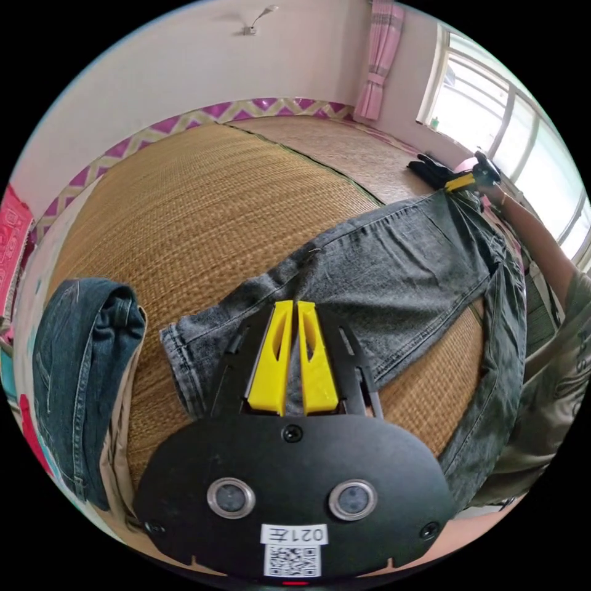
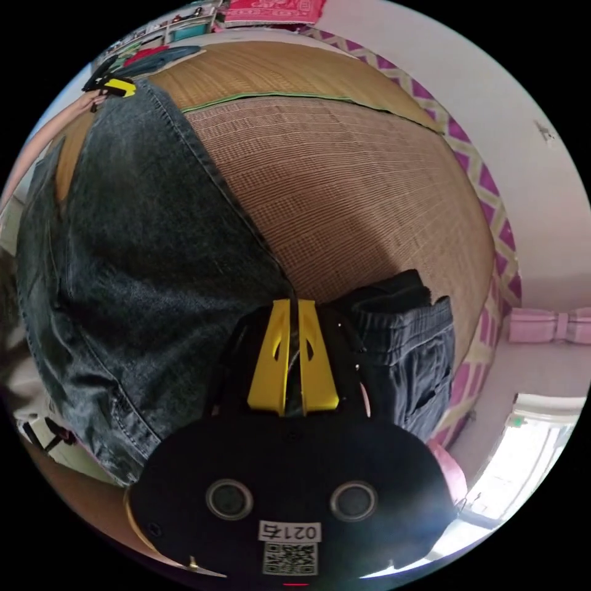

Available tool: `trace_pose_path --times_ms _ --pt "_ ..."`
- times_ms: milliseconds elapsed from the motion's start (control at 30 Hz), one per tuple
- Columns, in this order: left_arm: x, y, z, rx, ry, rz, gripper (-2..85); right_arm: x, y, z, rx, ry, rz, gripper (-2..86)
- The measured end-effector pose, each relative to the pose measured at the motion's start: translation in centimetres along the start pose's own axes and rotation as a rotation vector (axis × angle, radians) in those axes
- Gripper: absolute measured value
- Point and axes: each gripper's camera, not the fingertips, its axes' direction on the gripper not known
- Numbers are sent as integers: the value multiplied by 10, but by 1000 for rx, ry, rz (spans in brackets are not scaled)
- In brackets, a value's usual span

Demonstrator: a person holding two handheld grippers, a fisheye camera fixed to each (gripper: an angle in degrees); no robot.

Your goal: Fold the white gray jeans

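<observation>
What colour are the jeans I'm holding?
Washed dark grey jeans, clearest in the left gripper view.

Folded blue jeans (image 1: 83, 381) & dark pants (image 2: 406, 351) on woven mat (image 1: 203, 209).

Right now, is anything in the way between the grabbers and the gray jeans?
No. Both are already on the gray jeans: the left gripper pinches one leg near its hem, and the right gripper pinches the other end, beside the folded dark pants.

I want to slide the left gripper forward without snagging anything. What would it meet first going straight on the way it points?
The left gripper already pinches the jeans; straight ahead lies more denim, then probably bare mat. Depth is hard to judge.
</observation>
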Motion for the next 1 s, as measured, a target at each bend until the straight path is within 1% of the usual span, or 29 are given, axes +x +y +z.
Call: trace_pose_path --times_ms 67,100,167,200,233,267,300,367,433,467,533,567,600,633,667,733,767,800,867,933,1000 --pt "3 -2 -3 12 -4 -5 -7 -1 -4 6 -11 -8 44 4" --pt "6 3 -11 40 -9 -7 -5 -4 -4 13 -34 -44 57 6" --pt "15 19 -34 117 15 14 -6 -16 6 5 1 -27 58 9" --pt "25 34 -55 183 68 61 -4 -23 18 -13 79 -26 89 11" --pt "40 48 -75 217 113 120 -1 -32 36 -33 178 -76 90 8" --pt "50 56 -83 220 125 150 2 -40 46 -43 229 -102 80 7" --pt "71 69 -96 199 135 198 13 -61 65 -59 303 -142 39 3" --pt "108 87 -106 151 149 262 32 -106 87 -73 345 -181 -55 2" --pt "156 107 -100 17 142 320 43 -172 104 -75 333 -210 -164 5" --pt "165 111 -94 -30 144 314 44 -187 107 -75 335 -215 -182 4" --pt "189 129 -59 -259 161 283 23 -238 116 -64 347 -215 -193 -4" --pt "185 135 -66 -189 162 222 13 -249 116 -57 325 -209 -190 -5" --pt "181 148 -69 -169 164 202 0 -271 113 -32 228 -190 -206 -5" --pt "172 159 -73 -144 173 166 -5 -290 117 -15 201 -149 -213 -5" --pt "167 163 -74 -146 190 142 -6 -292 125 -18 256 -120 -186 -6" --pt "146 181 -77 -159 292 55 -8 -291 141 -16 263 -155 -98 -7" --pt "143 185 -78 -160 297 48 -9 -289 144 -16 262 -177 -79 -7" --pt "141 194 -85 -158 274 55 -9 -285 150 -19 247 -215 -54 -7" --pt "139 212 -101 -137 198 45 -9 -279 164 -28 217 -208 -20 -6" --pt "137 246 -139 8 219 4 -7 -264 209 -62 365 -201 122 -4" --pt "145 276 -167 124 204 -17 -4 -257 253 -84 455 -194 243 -2"
